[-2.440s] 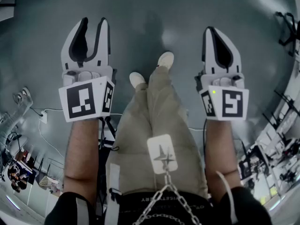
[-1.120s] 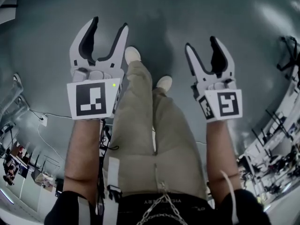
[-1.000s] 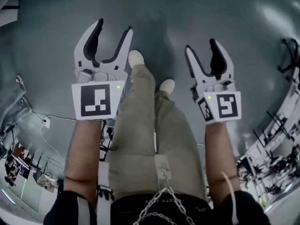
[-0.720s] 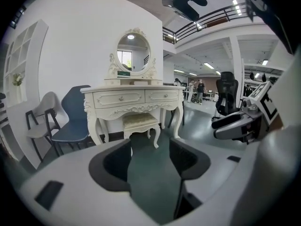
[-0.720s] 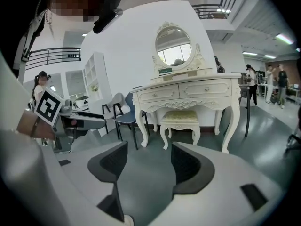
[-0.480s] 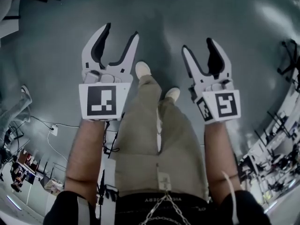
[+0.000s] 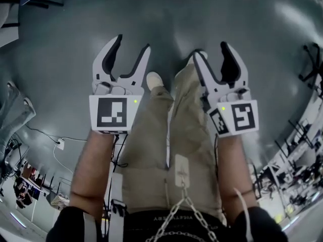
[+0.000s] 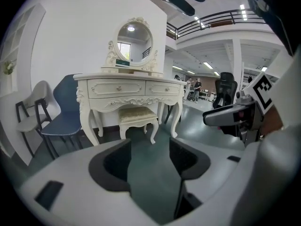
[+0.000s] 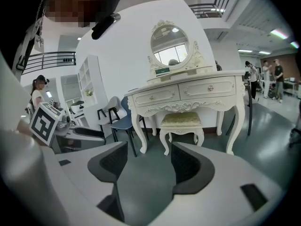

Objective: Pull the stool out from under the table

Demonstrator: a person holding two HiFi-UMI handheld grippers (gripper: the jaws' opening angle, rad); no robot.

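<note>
Left tongs and right tongs are both hanging spread and empty, pointing ahead, likely because the stool is sitting well apart, not yet reached. It is sitting tucked between the curved legs of the cream carved surface; padded textured seat, scrolled legs. An oval mirror is standing on top, and the glossy grey floor is stretching between.

Floor: glossy grey-green.
Table: stands well ahead of left gripper.
Stool: under Table.
Blue chair: ahead-left.
</note>
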